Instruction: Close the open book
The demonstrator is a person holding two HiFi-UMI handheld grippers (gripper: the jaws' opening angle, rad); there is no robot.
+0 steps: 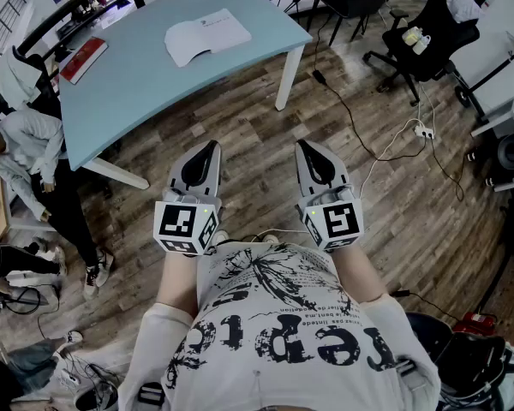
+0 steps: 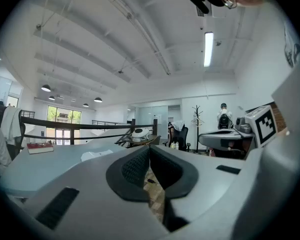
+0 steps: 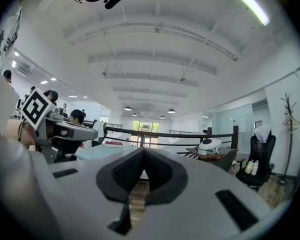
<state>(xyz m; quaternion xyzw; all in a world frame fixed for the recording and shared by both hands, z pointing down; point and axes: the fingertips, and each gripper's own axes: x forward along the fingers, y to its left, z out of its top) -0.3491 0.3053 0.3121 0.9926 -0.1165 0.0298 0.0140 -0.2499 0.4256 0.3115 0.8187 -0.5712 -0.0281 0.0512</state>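
An open white book (image 1: 207, 37) lies on the light blue table (image 1: 146, 84), far ahead of both grippers. In the left gripper view the book (image 2: 97, 155) shows as a low white shape on the tabletop. My left gripper (image 1: 209, 149) and right gripper (image 1: 303, 147) are held side by side over the wood floor, close to the person's body and pointing level toward the table. Both are shut with nothing between the pads. From the left gripper (image 2: 149, 149) the right one's marker cube (image 2: 264, 126) is visible; the right gripper (image 3: 142, 152) sees the left cube (image 3: 35, 109).
A red book (image 1: 83, 59) lies at the table's left edge. A person (image 1: 30, 148) sits at the left beside the table. A black office chair (image 1: 433, 32) stands at the upper right, with cables and a power strip (image 1: 421, 131) on the floor.
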